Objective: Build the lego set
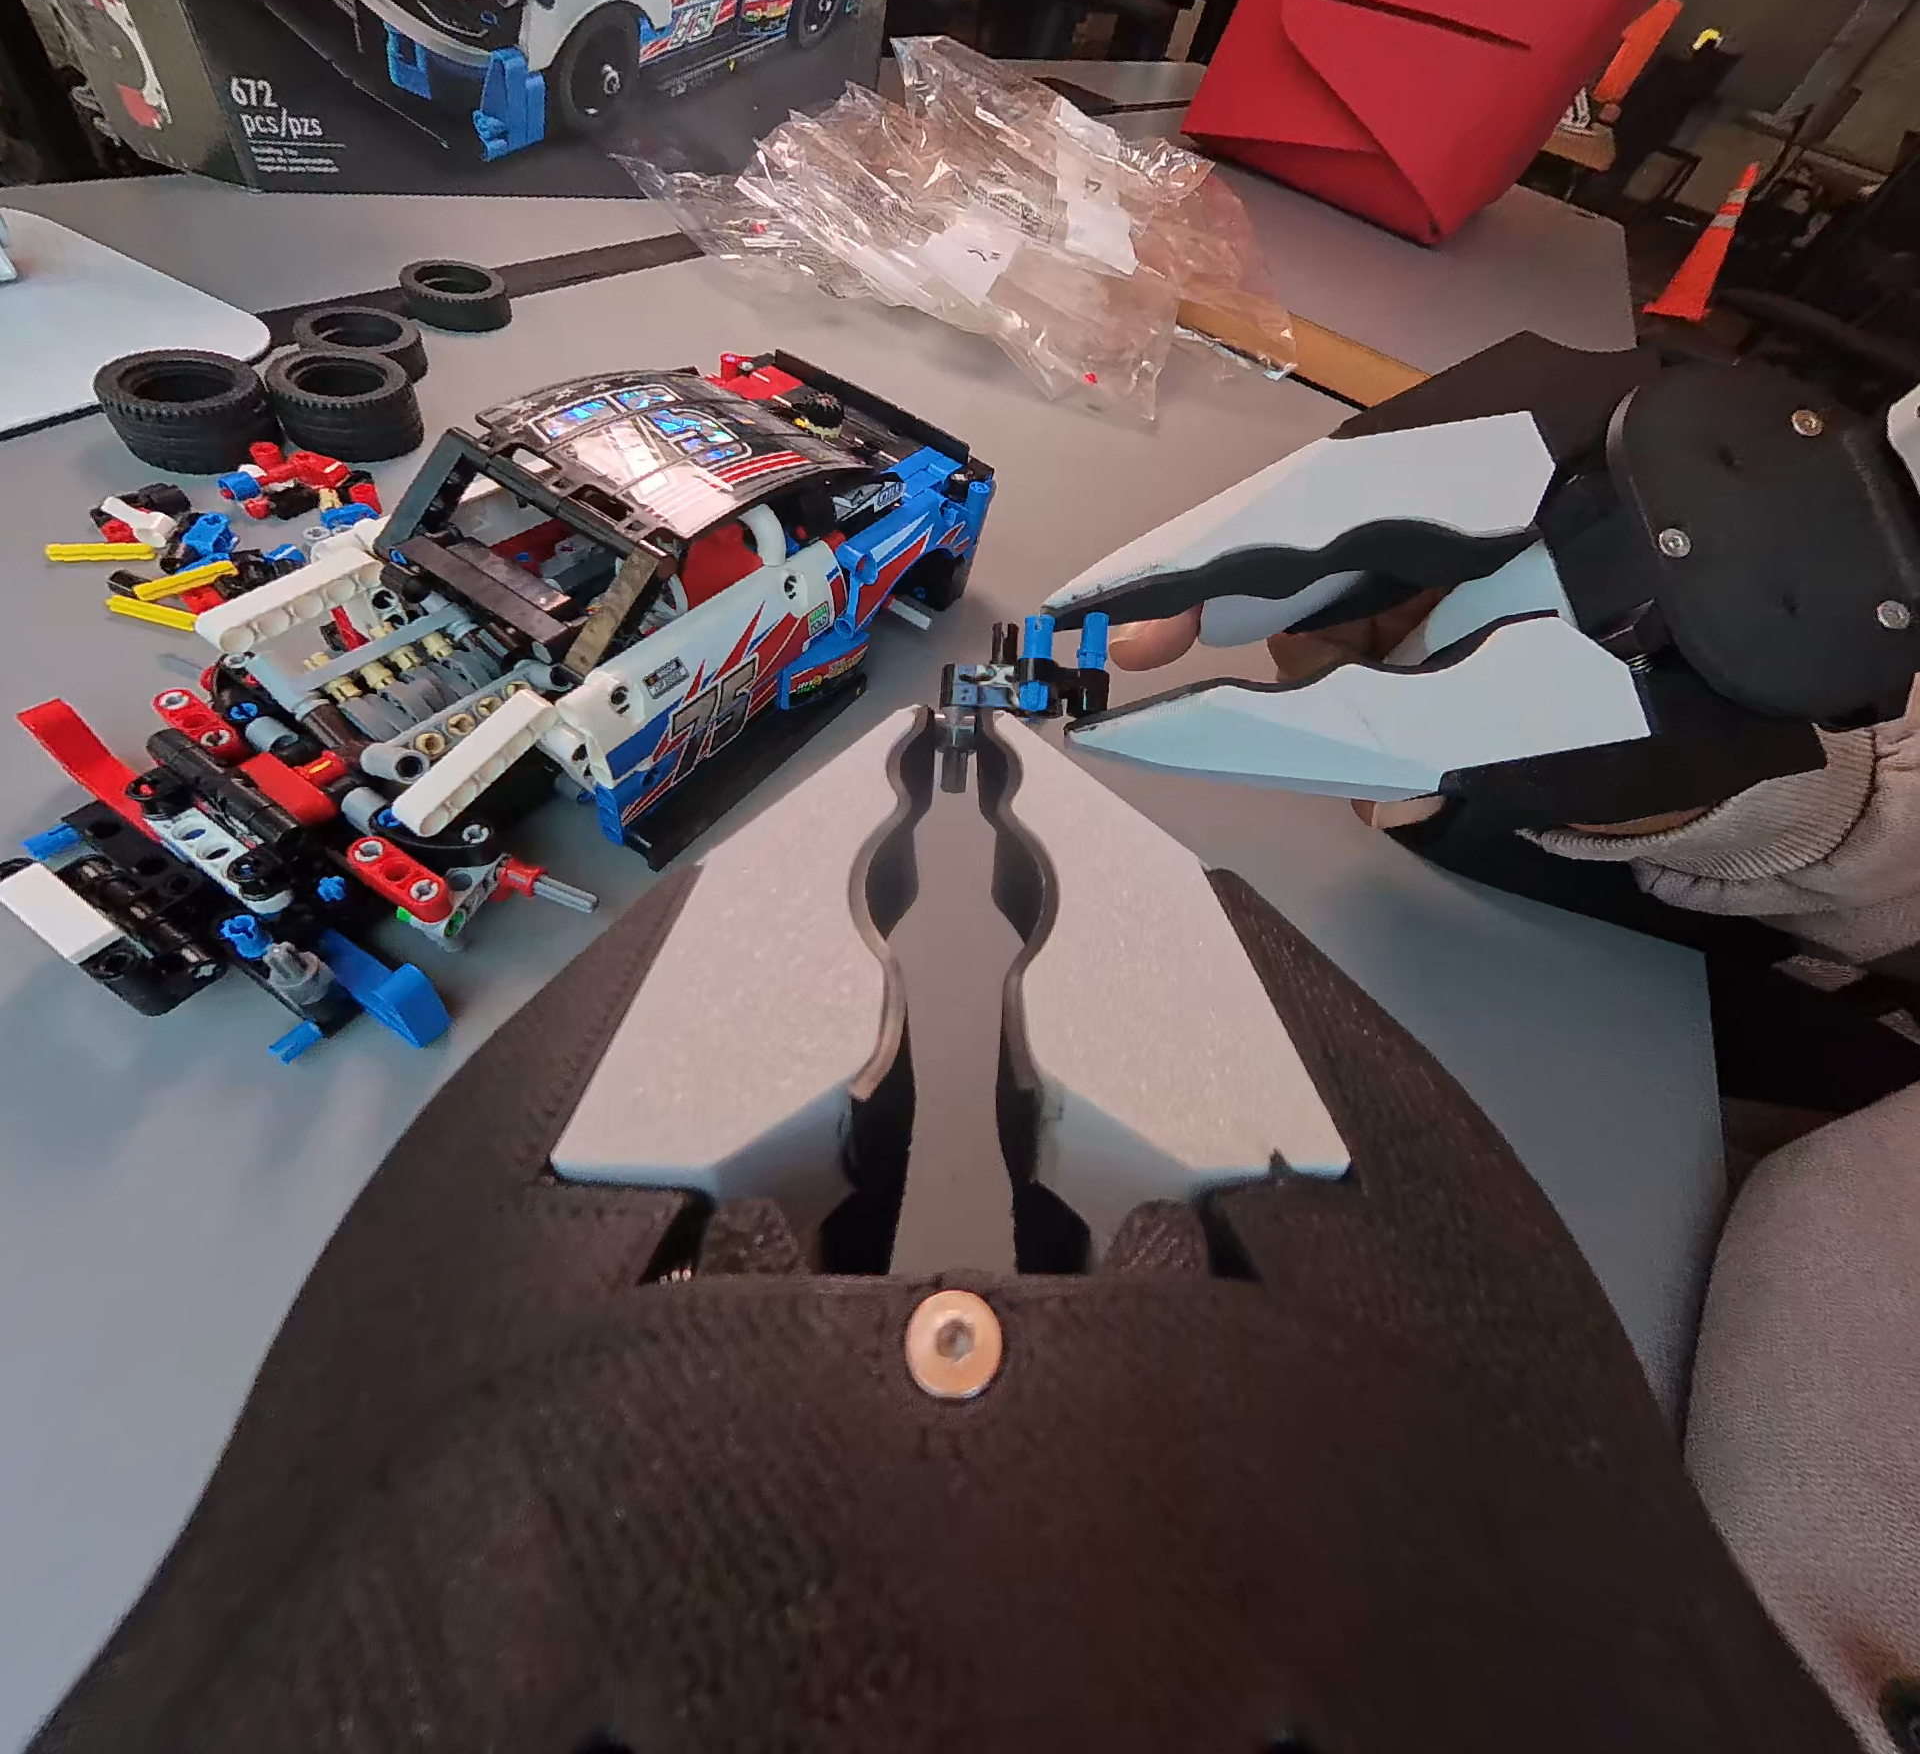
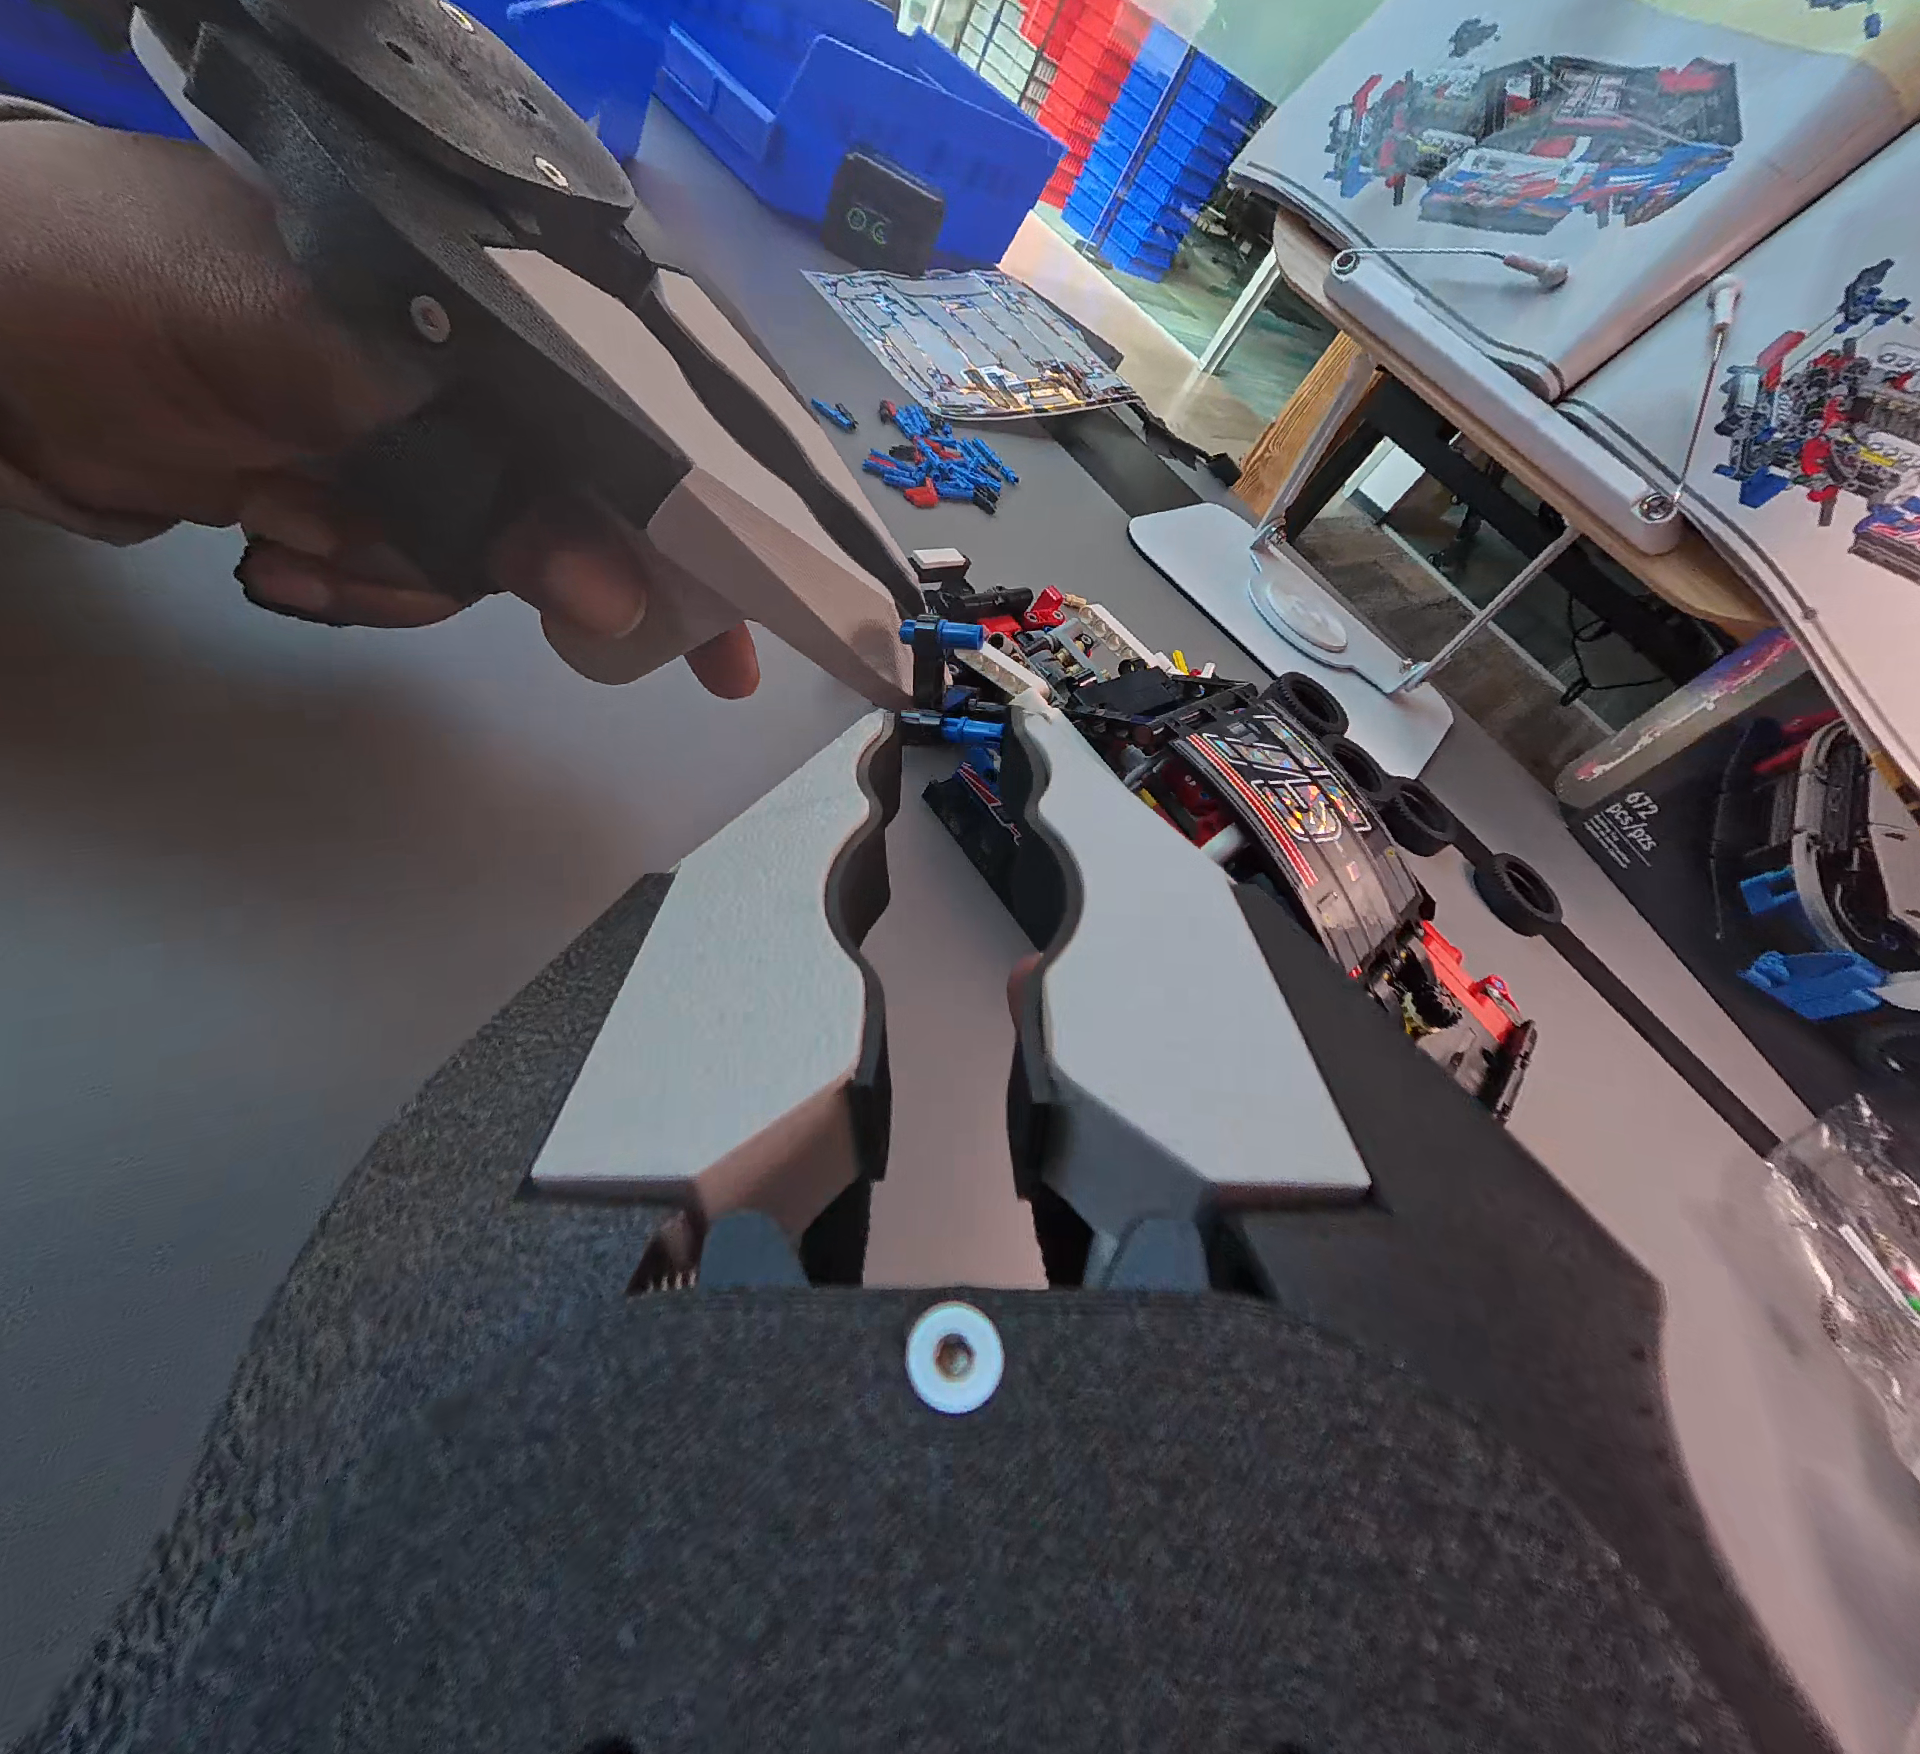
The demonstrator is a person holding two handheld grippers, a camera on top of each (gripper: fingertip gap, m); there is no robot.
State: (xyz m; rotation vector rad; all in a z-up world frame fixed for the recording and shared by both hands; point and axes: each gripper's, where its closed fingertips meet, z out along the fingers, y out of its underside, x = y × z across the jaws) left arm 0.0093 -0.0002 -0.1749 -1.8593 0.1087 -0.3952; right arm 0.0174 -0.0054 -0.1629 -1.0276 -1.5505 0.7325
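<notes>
Left wrist view: both grippers' jaws apparently pinch one small black-and-blue assembly (image 1: 1023, 681) beside the car (image 1: 665, 603).

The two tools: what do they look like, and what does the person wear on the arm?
Each tool, left and right, has two light grey fingers with wavy black inner pads, on a textured black printed body with a round metal fastener. The right one carries a black round plate with screws. A grey knitted sleeve covers the right arm.

Bright even light, fisheye warp at edges, bg soft, glare on car roof (image 1: 665, 447).
</notes>
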